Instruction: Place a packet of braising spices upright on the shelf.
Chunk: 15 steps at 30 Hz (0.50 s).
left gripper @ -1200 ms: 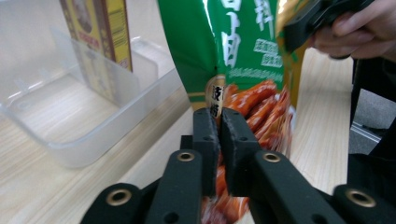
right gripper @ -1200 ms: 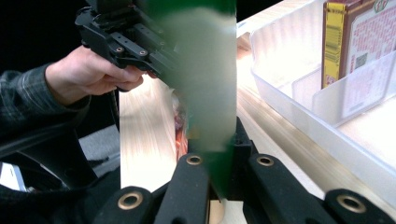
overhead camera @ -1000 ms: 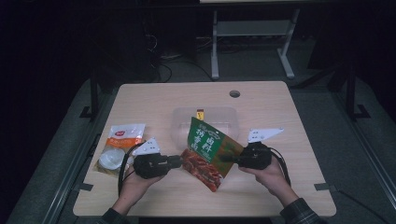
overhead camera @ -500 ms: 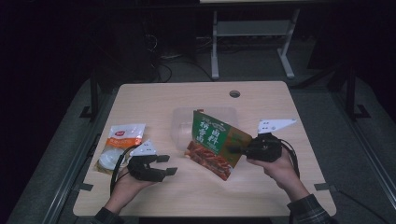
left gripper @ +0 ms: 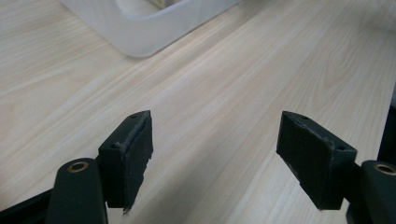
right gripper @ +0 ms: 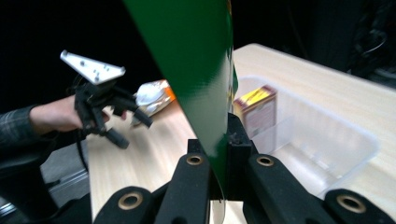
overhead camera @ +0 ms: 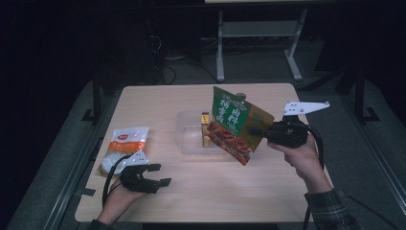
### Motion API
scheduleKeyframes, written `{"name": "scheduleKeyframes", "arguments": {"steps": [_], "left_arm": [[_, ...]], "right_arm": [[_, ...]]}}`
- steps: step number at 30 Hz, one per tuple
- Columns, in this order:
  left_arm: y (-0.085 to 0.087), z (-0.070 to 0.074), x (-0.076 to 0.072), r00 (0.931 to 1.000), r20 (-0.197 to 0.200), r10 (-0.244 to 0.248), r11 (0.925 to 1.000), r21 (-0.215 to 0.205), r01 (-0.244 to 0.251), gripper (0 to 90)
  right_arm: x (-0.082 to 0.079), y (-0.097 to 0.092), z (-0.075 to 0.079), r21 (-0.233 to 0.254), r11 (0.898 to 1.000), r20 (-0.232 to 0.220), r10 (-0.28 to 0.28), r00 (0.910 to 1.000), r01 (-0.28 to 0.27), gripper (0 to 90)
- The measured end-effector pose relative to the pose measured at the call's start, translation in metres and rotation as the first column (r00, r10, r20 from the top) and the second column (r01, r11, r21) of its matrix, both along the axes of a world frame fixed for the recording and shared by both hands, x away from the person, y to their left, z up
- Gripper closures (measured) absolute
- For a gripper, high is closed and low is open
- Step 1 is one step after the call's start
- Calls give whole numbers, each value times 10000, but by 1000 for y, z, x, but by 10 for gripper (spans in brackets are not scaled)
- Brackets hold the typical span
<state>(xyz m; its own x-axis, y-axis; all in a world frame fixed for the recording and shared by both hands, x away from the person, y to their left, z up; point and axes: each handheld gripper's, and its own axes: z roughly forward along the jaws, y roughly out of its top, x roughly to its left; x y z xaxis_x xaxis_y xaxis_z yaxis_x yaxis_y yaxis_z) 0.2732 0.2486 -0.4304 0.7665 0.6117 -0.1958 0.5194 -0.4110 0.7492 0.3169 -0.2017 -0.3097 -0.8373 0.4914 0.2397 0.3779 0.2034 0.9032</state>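
The right gripper (overhead camera: 262,130) pinches the green snack bag (overhead camera: 237,123) above the clear bin (overhead camera: 187,142), not yet dropped in; the left gripper (overhead camera: 157,175), jaws just opened, holds nothing

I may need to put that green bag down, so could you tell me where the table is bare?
Bare: the front strip between the left gripper and right hand, and the far edge behind the tub. Crowded: the left edge, with the white packet.
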Motion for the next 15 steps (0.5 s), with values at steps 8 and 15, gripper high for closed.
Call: {"name": "scheduleKeyframes", "arguments": {"steps": [8,15], "left_arm": [[1,-4,3,9999,-79,110,9999,46,-109,243],[-5,-10,3,9999,-132,-41,9994,335,46,202]], "right_arm": [[11,-10,17,253,9964,505,-816,9954,804,897],[30,-2,14,-84,9879,711,-1536,9856,1546,897]]}}
